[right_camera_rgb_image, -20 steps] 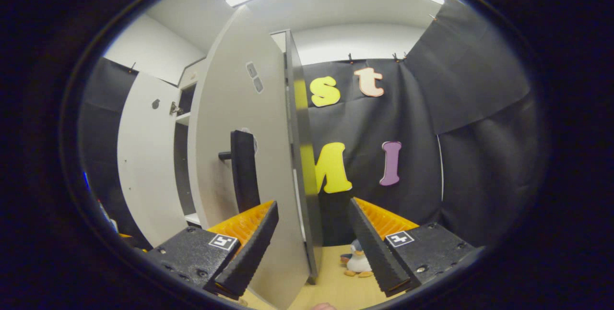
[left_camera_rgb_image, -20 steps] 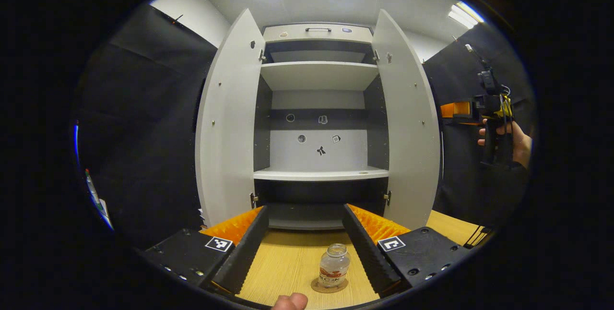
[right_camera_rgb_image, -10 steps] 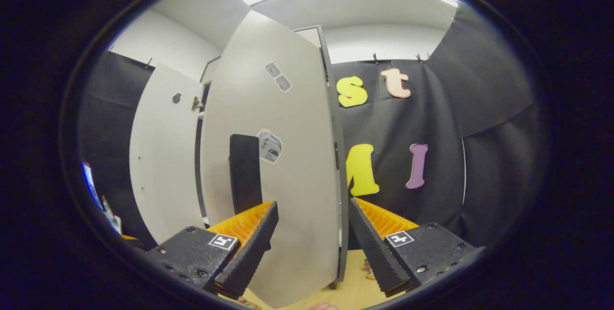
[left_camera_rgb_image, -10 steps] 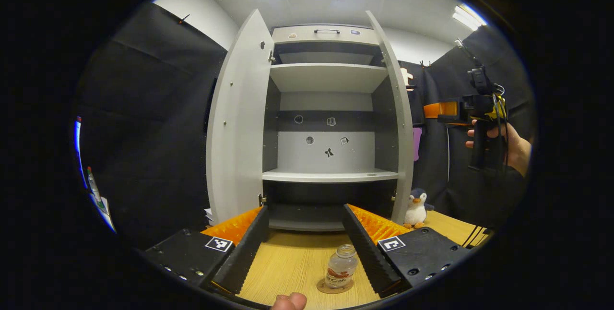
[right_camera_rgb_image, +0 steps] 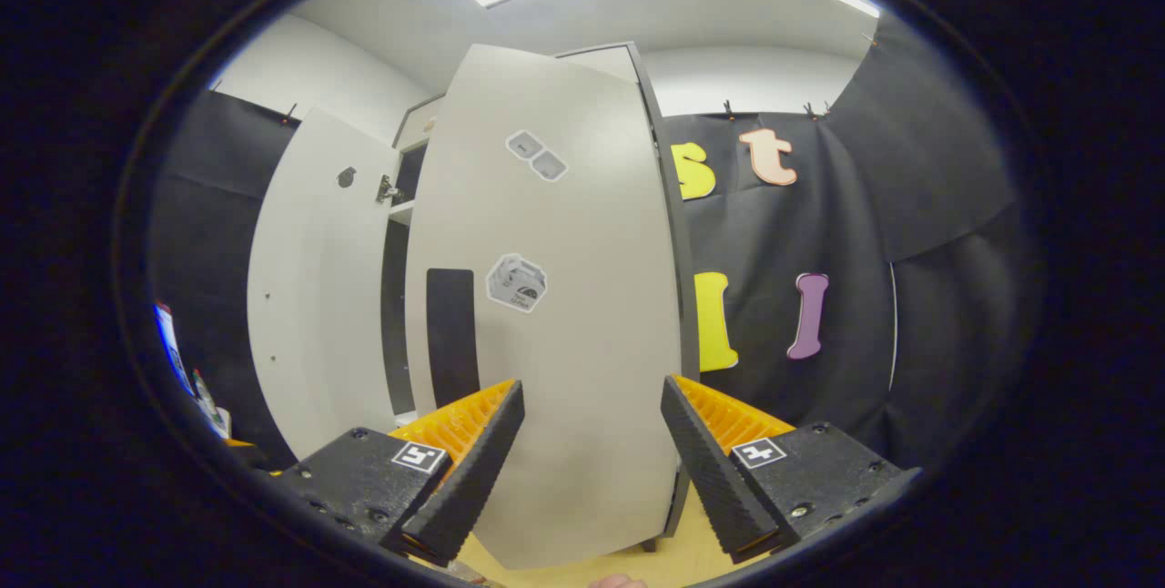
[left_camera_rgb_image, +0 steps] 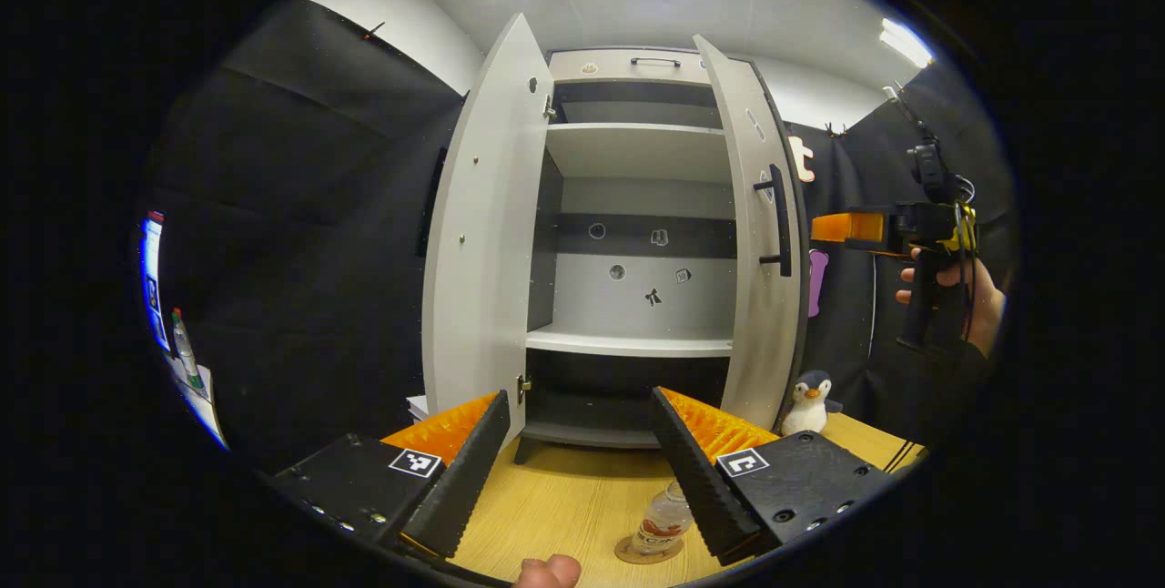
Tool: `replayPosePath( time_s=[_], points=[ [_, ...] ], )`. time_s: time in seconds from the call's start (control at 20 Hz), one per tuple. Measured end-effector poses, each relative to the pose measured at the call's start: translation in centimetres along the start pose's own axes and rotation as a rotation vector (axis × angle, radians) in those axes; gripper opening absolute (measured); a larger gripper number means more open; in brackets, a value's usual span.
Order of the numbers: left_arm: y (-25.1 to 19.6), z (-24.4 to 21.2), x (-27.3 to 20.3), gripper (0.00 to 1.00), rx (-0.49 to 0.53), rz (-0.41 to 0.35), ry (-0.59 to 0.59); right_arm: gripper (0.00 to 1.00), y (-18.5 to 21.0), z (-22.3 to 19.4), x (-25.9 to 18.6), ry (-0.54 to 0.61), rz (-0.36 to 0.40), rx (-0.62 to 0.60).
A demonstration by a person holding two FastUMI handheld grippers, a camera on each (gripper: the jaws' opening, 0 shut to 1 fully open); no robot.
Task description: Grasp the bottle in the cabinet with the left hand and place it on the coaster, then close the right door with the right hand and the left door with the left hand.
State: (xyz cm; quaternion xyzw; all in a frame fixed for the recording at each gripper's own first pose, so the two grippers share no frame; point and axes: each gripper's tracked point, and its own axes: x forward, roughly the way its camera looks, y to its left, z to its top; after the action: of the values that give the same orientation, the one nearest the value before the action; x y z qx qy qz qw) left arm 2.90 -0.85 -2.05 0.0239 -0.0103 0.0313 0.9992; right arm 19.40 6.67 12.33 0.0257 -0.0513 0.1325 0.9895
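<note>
The clear bottle (left_camera_rgb_image: 662,522) stands upright on the round coaster (left_camera_rgb_image: 648,552) on the wooden table, partly behind my left gripper's right finger. My left gripper (left_camera_rgb_image: 578,456) is open and holds nothing. The grey cabinet (left_camera_rgb_image: 637,242) has its left door (left_camera_rgb_image: 478,233) wide open. Its right door (left_camera_rgb_image: 764,251) with the black handle (left_camera_rgb_image: 778,219) is partly swung in. In the right gripper view that right door (right_camera_rgb_image: 555,315) fills the space just ahead of my open right gripper (right_camera_rgb_image: 590,456), close to or touching it. The right gripper (left_camera_rgb_image: 860,228) also appears held by a hand (left_camera_rgb_image: 965,301) beside the door.
A toy penguin (left_camera_rgb_image: 805,399) stands on the table (left_camera_rgb_image: 564,506) right of the cabinet. The cabinet shelves (left_camera_rgb_image: 628,344) carry nothing. Black cloth walls (left_camera_rgb_image: 309,233) close in both sides. A fingertip (left_camera_rgb_image: 546,572) pokes in at the bottom edge.
The right door has swung inward from wide open to partly shut, with the right gripper following behind it. My left gripper has shifted left, so the bottle now sits behind its right finger.
</note>
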Motion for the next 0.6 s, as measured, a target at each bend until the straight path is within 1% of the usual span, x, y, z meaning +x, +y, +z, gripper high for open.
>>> replayPosePath(
  time_s=[0.05, 0.1, 0.15, 0.2, 0.25, 0.3, 0.35, 0.5, 0.6],
  points=[
    [0.3, -0.1, 0.1, 0.94, 0.003, 0.003, 0.011, 0.99, -0.1, -0.3, -0.9, 0.005, -0.011, -0.006],
    [0.4, 0.0, 0.2, 0.94, 0.003, 0.002, 0.020, 0.95, -0.2, -0.7, -2.1, 0.009, -0.027, -0.020],
    [0.6, 0.1, 0.1, 0.94, 0.000, 0.002, 0.026, 0.94, -0.6, -1.2, -3.3, 0.010, -0.055, -0.038],
    [0.7, 0.3, 0.2, 0.94, -0.003, 0.001, 0.026, 0.99, -1.2, -2.0, -4.7, 0.014, -0.095, -0.060],
    [0.9, 0.8, 0.3, 0.97, -0.005, 0.002, 0.016, 0.99, -1.7, -2.7, -6.2, 0.020, -0.129, -0.083],
    [1.1, 1.2, 0.5, 0.94, -0.002, 0.000, 0.008, 0.99, -1.7, -3.5, -7.5, 0.025, -0.154, -0.101],
    [1.2, 1.6, 0.6, 0.94, 0.005, -0.006, 0.003, 0.99, -1.7, -4.2, -8.9, 0.027, -0.168, -0.108],
    [1.5, 2.6, 0.9, 0.94, 0.040, -0.016, -0.019, 0.99, -1.2, -6.5, -12.7, 0.057, -0.194, -0.072],
    [0.8, 3.0, 1.1, 0.94, 0.034, -0.053, -0.021, 0.99, -1.0, -7.2, -14.6, 0.054, -0.212, -0.043]
  ],
)
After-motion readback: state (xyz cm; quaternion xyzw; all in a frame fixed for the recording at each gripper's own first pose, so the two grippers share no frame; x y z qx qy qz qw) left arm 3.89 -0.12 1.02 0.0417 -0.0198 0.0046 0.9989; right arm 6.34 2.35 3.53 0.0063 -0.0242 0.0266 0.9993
